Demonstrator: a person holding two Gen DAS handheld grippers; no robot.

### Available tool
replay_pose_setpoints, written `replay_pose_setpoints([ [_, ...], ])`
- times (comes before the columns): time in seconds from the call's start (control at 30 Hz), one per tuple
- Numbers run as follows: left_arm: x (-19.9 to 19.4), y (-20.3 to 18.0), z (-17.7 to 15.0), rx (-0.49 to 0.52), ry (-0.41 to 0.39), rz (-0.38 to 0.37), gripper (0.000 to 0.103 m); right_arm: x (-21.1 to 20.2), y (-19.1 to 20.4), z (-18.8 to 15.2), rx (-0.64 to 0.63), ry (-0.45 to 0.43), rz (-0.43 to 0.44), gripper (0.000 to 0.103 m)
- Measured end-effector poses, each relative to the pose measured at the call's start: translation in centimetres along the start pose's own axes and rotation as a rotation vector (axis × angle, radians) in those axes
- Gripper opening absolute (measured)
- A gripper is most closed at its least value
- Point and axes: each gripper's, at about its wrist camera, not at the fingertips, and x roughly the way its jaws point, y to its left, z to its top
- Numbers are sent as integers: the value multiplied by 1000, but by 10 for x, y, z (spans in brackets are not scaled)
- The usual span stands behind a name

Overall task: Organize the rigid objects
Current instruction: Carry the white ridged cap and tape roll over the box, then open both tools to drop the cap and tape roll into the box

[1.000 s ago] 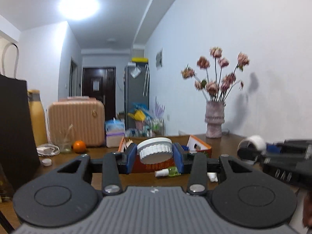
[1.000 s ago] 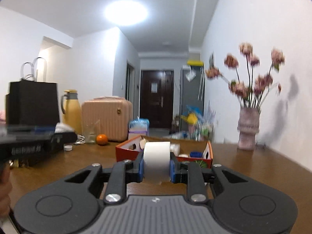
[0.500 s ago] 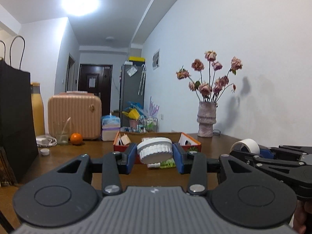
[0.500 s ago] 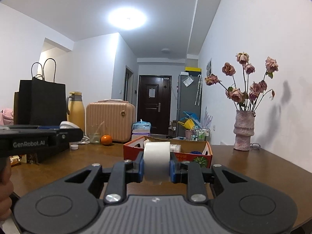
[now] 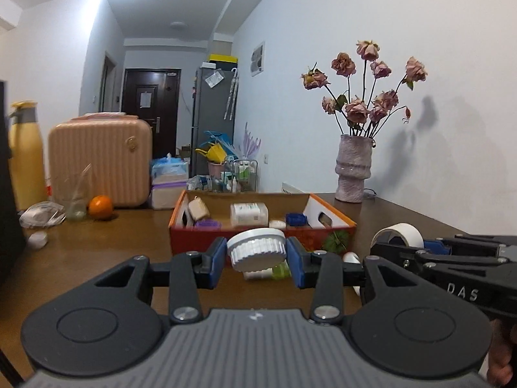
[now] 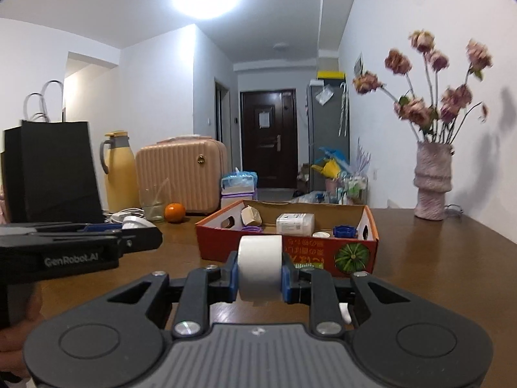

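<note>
"GenRobot.AI" reads in pale letters on the side of the black left gripper (image 6: 80, 252) body, at 9 o'clock in the right wrist view. "DAS" reads on the black right gripper (image 5: 458, 291) body, at 4 o'clock in the left wrist view. Print on the red cardboard box (image 6: 290, 252) front is illegible.

Bare table (image 6: 436, 258) right of the open red box (image 6: 290, 253); vase (image 6: 433, 182) behind it.

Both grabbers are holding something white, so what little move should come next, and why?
Probably carry the left gripper forward over the red box before letting go. It is shut on the white ribbed lid, which sits short of the box's near wall. The right gripper, shut on the tape roll, is also short of it and could follow.
</note>
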Motion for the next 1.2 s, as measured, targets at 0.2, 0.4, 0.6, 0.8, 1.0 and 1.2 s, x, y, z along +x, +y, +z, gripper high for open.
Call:
replay_pose_setpoints([
  [0.2,104,20,43,6,50,-37,41,89,-43,49,26,69,59,24],
  [0.4,213,54,65,-82,178,-42,41,195,-70,74,72,221,118,24],
  [0.6,306,63,73,-61,345,-1,41,299,-84,83,175,388,160,24],
  [0.8,371,86,72,-164,491,53,45,367,-109,71,390,532,206,26],
  [1.0,376,93,65,-159,463,75,68,381,-118,62,476,557,181,34],
  [1.2,355,92,82,-107,416,50,83,368,-124,74,453,529,130,38],
])
